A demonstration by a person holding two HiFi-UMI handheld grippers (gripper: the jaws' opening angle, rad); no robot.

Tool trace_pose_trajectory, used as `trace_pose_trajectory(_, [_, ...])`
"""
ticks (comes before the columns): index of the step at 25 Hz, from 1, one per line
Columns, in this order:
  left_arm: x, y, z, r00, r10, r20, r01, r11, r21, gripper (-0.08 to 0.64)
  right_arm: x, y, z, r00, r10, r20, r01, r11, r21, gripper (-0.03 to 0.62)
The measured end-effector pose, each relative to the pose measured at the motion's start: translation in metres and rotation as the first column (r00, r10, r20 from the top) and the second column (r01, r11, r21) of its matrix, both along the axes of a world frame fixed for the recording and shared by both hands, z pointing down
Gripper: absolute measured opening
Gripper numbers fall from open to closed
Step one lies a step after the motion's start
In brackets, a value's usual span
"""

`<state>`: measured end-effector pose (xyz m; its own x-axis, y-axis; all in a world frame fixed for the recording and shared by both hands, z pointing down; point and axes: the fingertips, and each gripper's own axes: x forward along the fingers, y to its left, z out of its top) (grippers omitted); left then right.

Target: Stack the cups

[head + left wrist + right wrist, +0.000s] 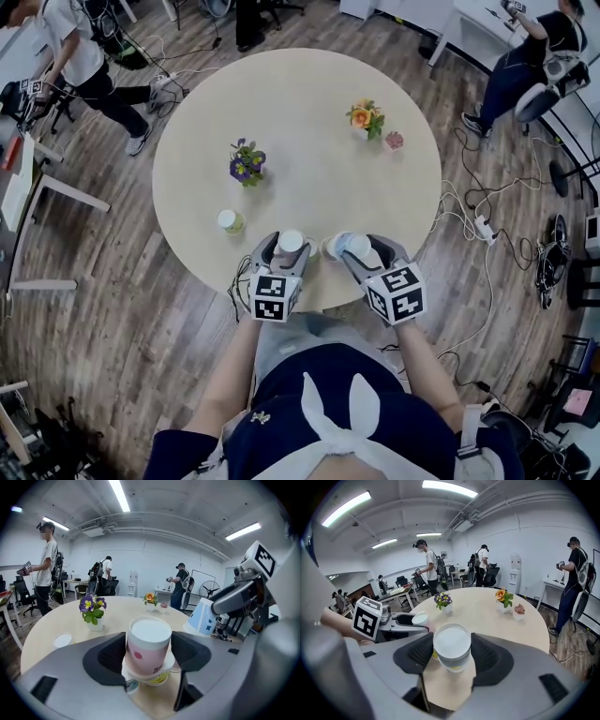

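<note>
Tabletop (300, 131), left gripper (149, 652) clasps pink cup (148, 641), right gripper (451, 657) blue cup (451, 645)

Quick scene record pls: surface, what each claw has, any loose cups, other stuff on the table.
surface: round table
left claw: shut on pink cup, cup base-up
right claw: shut on blue cup, cup tilted
loose cup: on the table, left of the left claw
other items: purple flowers, orange flowers, small succulent
stack state: pink cup and blue cup apart, not yet joined
</note>
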<state>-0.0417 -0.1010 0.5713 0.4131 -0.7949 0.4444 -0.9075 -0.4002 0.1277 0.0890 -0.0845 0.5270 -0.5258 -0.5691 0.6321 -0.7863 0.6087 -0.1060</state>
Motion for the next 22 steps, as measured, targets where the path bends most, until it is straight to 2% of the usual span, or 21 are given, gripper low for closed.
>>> trace_pose_trajectory(7, [0.001, 0.000, -0.023, 0.998, 0.035, -0.057, -0.034, 0.999, 0.029, 0.296, -0.008, 0.000, 0.001, 1.000, -0.027, -0.002, 0.027, 1.000, -0.002, 0.255])
trace_pose_trajectory(10, [0.000, 0.003, -0.041, 0.993, 0.027, -0.117, -0.023, 0.999, 0.037, 0.296, -0.013, -0.003, 0.000, 0.999, -0.045, -0.004, 0.045, 0.999, 0.001, 0.255])
trace_pose_trajectory(17, [-0.036, 0.004, -0.083, 0.955, -0.088, -0.285, 0.105, 0.993, 0.045, 0.296, -0.027, -0.010, 0.006, 0.994, -0.103, -0.024, 0.103, 0.995, 0.010, 0.255])
trace_pose_trajectory(22, [-0.072, 0.005, -0.097, 0.943, -0.179, -0.280, 0.207, 0.976, 0.071, 0.295, -0.038, -0.010, 0.011, 0.988, -0.152, -0.035, 0.152, 0.988, 0.000, 0.255])
